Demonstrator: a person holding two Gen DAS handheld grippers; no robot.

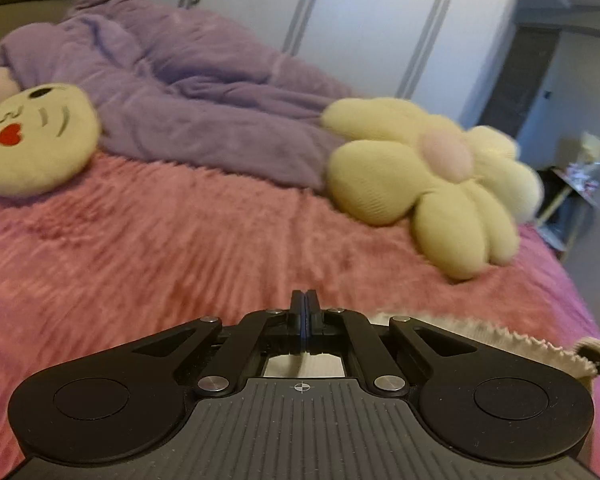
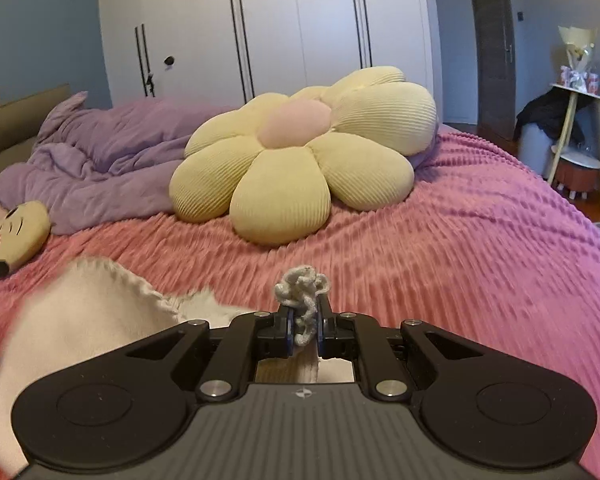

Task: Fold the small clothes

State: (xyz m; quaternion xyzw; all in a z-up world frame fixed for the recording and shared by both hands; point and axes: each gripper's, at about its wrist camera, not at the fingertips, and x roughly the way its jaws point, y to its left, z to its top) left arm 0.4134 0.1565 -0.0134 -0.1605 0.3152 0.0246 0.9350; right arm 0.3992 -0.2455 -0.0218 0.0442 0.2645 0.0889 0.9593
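Note:
A small cream knitted garment (image 2: 84, 304) with a scalloped edge lies low over the pink bedspread (image 2: 460, 264). My right gripper (image 2: 305, 320) is shut on a knotted bunch of its yarn edge (image 2: 302, 284). In the left wrist view my left gripper (image 1: 305, 308) is shut with its pads together; the cream cloth shows through the gap under the jaws and its scalloped edge (image 1: 500, 336) runs off to the right. Whether the left pads pinch the cloth I cannot tell.
A yellow flower cushion (image 2: 300, 160) lies mid-bed. A purple duvet (image 2: 108, 160) is bunched at the back left. A round yellow face pillow (image 1: 32, 140) lies at the left. White wardrobes (image 2: 260, 28) stand behind; a small side table (image 2: 580, 128) stands right of the bed.

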